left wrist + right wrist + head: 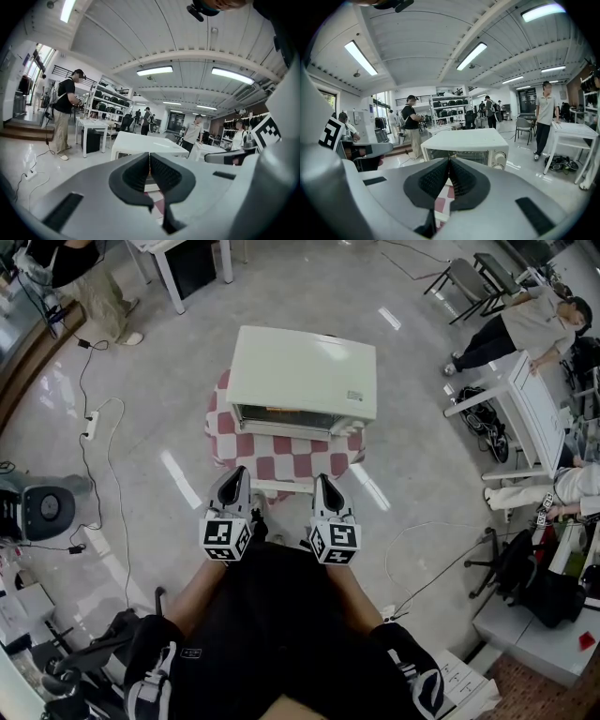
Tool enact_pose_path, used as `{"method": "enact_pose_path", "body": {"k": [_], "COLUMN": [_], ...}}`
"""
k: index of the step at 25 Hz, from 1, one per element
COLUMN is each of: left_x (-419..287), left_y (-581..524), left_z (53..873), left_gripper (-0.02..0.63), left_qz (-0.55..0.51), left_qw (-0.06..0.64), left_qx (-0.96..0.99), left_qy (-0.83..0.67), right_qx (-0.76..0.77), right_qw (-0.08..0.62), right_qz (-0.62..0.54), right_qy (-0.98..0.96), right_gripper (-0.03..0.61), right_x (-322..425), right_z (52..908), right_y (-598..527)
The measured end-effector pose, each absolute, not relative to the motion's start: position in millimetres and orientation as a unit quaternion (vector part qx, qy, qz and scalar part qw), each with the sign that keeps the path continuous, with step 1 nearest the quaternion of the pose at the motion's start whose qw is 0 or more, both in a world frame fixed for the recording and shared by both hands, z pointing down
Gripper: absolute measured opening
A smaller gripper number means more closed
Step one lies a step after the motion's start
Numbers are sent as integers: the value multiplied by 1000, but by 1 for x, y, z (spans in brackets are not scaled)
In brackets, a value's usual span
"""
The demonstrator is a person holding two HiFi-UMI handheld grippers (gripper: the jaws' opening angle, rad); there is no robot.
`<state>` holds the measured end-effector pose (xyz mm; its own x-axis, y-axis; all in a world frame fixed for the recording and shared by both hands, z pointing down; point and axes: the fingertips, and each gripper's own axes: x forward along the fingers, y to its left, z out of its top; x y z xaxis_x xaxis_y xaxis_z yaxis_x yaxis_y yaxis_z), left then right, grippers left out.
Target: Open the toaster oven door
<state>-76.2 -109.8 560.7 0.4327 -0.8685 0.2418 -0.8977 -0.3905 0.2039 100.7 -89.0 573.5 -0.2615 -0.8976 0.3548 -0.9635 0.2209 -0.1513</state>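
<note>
You are holding the left gripper [232, 478] and right gripper [324, 484] side by side, level with each other, at the near edge of the checkered table [281, 461]. Each one is pressing its jaws together on nothing. The oven [302, 371] is sitting on that table ahead of both tips, its closed door [292, 416] facing you, clear of both grippers.

I see a checkered table [281, 460] on the floor. Left of it lies a power strip [91, 425], and right of it stands a white desk [530, 413].
</note>
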Motion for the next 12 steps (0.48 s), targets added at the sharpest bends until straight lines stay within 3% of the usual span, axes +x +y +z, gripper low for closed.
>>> {"method": "enact_pose_path", "body": {"k": [12], "left_x": [-79], "left_y": [-114], "left_z": [559], "left_gripper": [14], "left_qz": [46], "left_qw": [153], "left_qx": [834], "left_qy": [-528], "right_qx": [592], "right_qw": [96], "right_qz": [173], "right_qy": [-781], "right_gripper": [28], "right_x": [93], "right_z": [576], "right_y": [-94]}}
